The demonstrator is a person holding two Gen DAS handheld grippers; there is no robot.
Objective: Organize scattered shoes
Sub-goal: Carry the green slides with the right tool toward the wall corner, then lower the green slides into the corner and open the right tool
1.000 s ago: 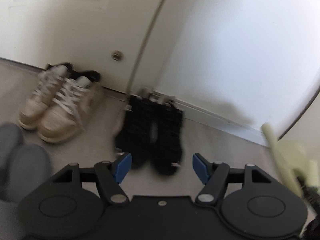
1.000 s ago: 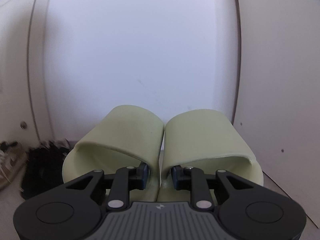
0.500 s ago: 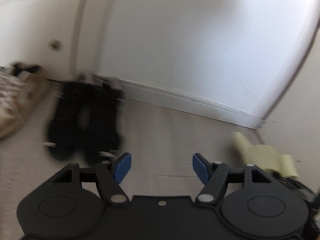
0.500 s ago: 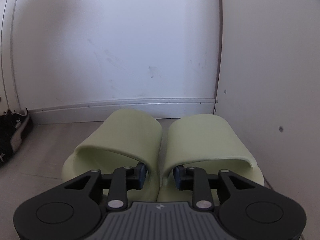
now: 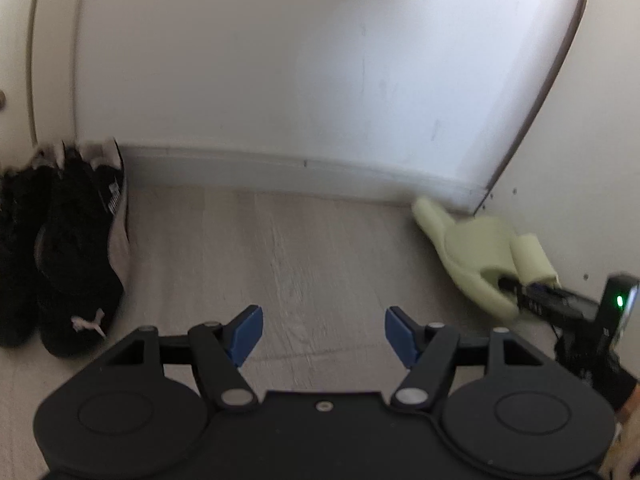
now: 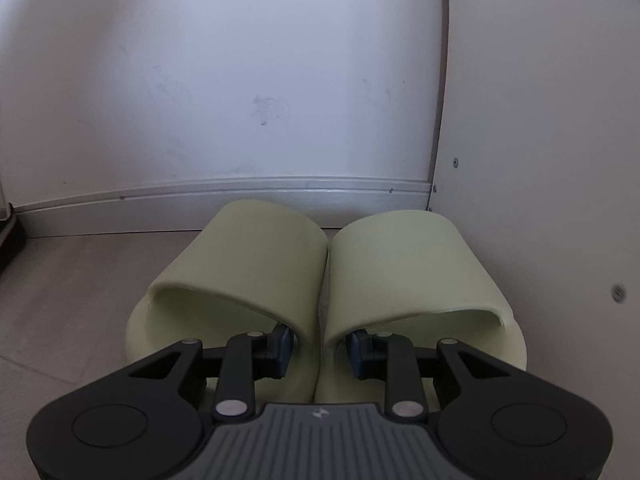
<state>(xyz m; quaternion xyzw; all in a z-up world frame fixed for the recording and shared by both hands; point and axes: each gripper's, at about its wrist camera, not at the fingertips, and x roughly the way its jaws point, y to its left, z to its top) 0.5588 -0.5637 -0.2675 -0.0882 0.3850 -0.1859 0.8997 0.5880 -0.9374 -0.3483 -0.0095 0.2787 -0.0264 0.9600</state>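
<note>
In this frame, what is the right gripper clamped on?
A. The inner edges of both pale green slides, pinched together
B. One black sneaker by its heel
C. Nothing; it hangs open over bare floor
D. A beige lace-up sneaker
A: in the right wrist view the right gripper has one finger inside each of the pale green slides, squeezing their adjoining straps together beside the baseboard.
</note>
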